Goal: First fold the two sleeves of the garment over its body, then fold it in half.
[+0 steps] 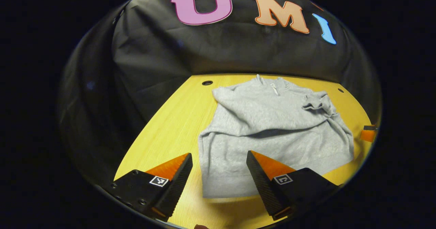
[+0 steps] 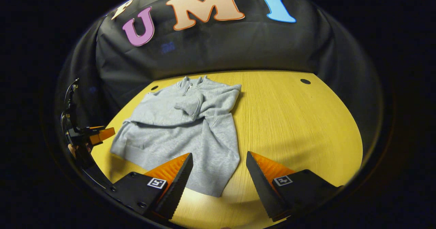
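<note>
Grey garment [image 1: 272, 133] lies flat on the yellow wooden table [image 1: 170, 127], collar toward the booth wall, both sleeves folded across the body; not yet folded in half. Left gripper [image 1: 219, 174] hovers over the near hem, jaws spread wide, holding nothing, touching nothing. Right gripper [image 2: 219, 174] likewise wide and empty, above the hem's corner and bare table [image 2: 289, 120]. In the right gripper view, garment [image 2: 184, 127] sits left of centre; the left gripper [image 2: 98, 135] shows beyond its edge.

Ahead of your gripper: garment [image 1: 272, 133], soft matt grey knit cloth; counter [image 2: 289, 120], smooth yellow wood-grain, slight sheen.
</note>
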`<action>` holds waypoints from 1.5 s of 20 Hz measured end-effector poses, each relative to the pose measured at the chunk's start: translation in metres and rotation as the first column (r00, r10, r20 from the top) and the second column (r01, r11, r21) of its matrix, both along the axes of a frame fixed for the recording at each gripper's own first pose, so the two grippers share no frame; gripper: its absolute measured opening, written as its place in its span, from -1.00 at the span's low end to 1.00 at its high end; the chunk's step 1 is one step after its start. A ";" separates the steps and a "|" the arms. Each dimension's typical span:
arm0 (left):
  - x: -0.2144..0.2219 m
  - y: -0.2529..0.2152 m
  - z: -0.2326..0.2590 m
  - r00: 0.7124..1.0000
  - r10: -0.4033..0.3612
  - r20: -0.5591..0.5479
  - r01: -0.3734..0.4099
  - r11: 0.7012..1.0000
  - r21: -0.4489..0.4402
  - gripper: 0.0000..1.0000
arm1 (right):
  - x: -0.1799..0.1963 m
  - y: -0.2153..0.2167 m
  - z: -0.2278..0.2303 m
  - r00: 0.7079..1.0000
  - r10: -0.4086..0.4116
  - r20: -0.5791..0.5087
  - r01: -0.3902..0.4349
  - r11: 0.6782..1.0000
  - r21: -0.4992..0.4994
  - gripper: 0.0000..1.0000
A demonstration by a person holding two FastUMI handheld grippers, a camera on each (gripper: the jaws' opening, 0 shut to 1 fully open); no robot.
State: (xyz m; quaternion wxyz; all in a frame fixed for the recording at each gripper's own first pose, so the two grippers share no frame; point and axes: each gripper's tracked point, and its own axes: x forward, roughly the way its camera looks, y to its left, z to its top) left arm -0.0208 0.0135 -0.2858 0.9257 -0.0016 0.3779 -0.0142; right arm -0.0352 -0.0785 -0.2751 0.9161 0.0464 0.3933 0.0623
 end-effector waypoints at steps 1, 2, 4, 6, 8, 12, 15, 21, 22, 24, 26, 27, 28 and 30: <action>-0.004 0.002 -0.007 1.000 0.002 -0.017 -0.002 1.000 -0.012 0.91 | -0.004 0.003 -0.006 1.000 0.008 -0.014 -0.008 1.000 -0.014 0.89; -0.008 0.006 -0.014 0.999 0.008 -0.034 -0.008 1.000 -0.023 0.91 | -0.005 0.005 -0.011 1.000 0.012 -0.026 -0.013 1.000 -0.026 0.97; -0.014 0.010 -0.030 0.997 0.021 -0.079 -0.025 0.998 -0.049 0.91 | -0.008 0.008 -0.022 0.999 0.010 -0.049 -0.012 0.999 -0.048 0.87; -0.018 0.014 -0.043 0.993 0.029 -0.111 -0.036 0.997 -0.067 0.91 | -0.009 0.010 -0.031 0.997 -0.003 -0.072 -0.001 0.998 -0.057 0.97; -0.017 0.014 -0.044 0.995 0.020 -0.098 -0.029 0.996 -0.086 0.92 | -0.012 0.011 -0.040 0.995 -0.023 -0.101 0.017 0.998 -0.060 0.89; -0.020 0.007 -0.046 0.994 -0.046 -0.102 0.035 0.994 -0.106 0.94 | -0.017 0.010 -0.056 0.988 -0.043 -0.148 0.030 0.996 -0.089 0.96; -0.017 0.006 -0.048 0.993 -0.050 -0.103 0.038 0.992 -0.117 0.79 | -0.021 0.012 -0.057 0.987 -0.010 -0.161 -0.010 0.992 -0.128 0.97; -0.015 -0.011 -0.047 0.989 -0.061 -0.134 0.042 0.989 -0.140 0.17 | -0.020 0.024 -0.058 0.973 0.003 -0.233 -0.028 0.994 -0.107 0.51; -0.016 -0.013 -0.047 0.987 -0.063 -0.146 0.041 0.988 -0.151 0.02 | -0.020 0.029 -0.057 0.973 0.010 -0.232 -0.034 0.994 -0.100 0.15; -0.013 -0.018 -0.047 0.987 -0.056 -0.153 0.031 0.987 -0.159 -0.42 | -0.020 0.035 -0.058 0.970 0.025 -0.243 -0.049 0.994 -0.093 -0.38; -0.010 -0.022 -0.047 0.986 -0.066 -0.155 0.043 0.987 -0.152 -0.75 | -0.020 0.038 -0.056 0.963 0.036 -0.267 -0.060 0.995 -0.084 -0.74; -0.009 -0.022 -0.046 0.985 -0.069 -0.159 0.045 0.988 -0.148 -0.92 | -0.020 0.038 -0.057 0.963 0.027 -0.269 -0.052 0.995 -0.087 -0.81; -0.009 -0.023 -0.046 0.983 -0.069 -0.168 0.044 0.988 -0.147 -0.96 | -0.018 0.039 -0.056 0.965 0.035 -0.259 -0.060 0.994 -0.089 -0.89; -0.010 -0.023 -0.045 0.980 -0.077 -0.186 0.048 0.987 -0.154 -1.00 | -0.018 0.041 -0.054 0.965 0.041 -0.258 -0.063 0.995 -0.077 -0.89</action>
